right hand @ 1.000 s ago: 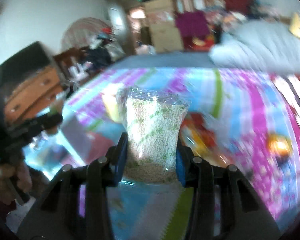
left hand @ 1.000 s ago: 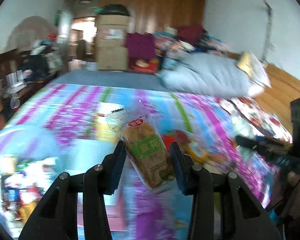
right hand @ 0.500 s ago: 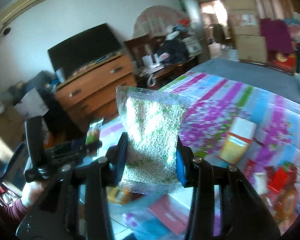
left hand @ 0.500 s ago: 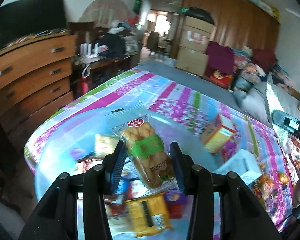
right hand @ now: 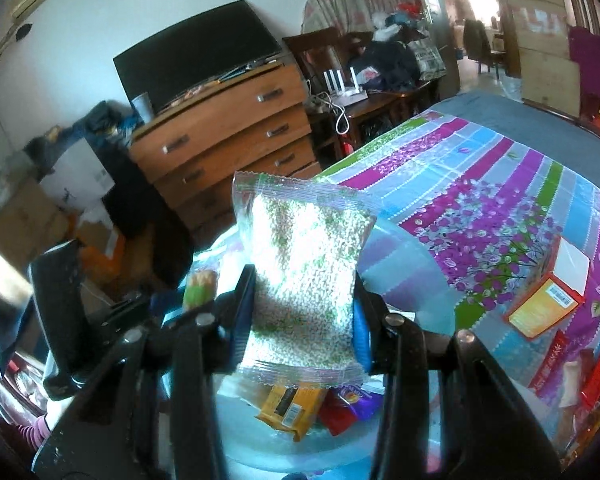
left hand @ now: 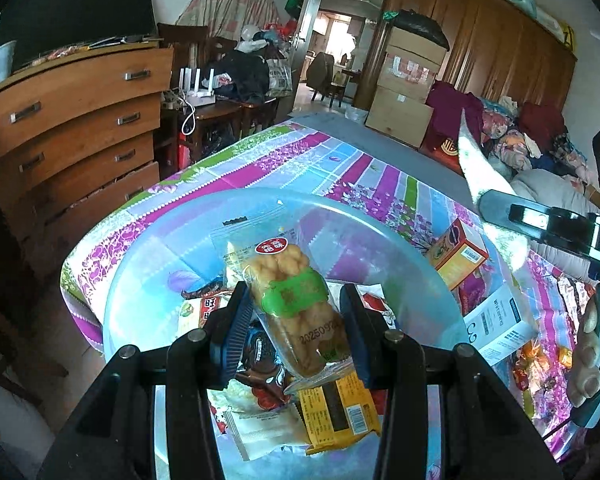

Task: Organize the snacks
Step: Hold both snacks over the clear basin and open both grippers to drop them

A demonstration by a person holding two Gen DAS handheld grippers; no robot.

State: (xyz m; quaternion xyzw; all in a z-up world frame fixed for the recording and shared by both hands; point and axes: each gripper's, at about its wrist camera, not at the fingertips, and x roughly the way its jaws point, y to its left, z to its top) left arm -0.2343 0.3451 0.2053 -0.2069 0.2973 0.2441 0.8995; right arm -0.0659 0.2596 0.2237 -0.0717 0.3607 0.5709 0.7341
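Observation:
My left gripper (left hand: 296,332) is shut on a clear pack of fried twist snack (left hand: 296,300) with a green band, held over a translucent blue bin (left hand: 148,256) that holds several snack packs. My right gripper (right hand: 304,320) is shut on a clear bag of white-green puffed grains (right hand: 306,276), held above the same bin (right hand: 404,248). The right gripper with its bag shows at the right of the left wrist view (left hand: 500,216). The left gripper with the twist pack shows at the left of the right wrist view (right hand: 198,286).
The bin stands at the corner of a bed with a purple-blue striped sheet (left hand: 340,168). An orange box (left hand: 458,256) and a white box (left hand: 496,320) lie on the sheet beside the bin. A wooden dresser (left hand: 72,128) stands to the left.
Both grippers have swung left from the middle of the bed to above the blue bin, each still holding its pack. The bin now fills the lower view.

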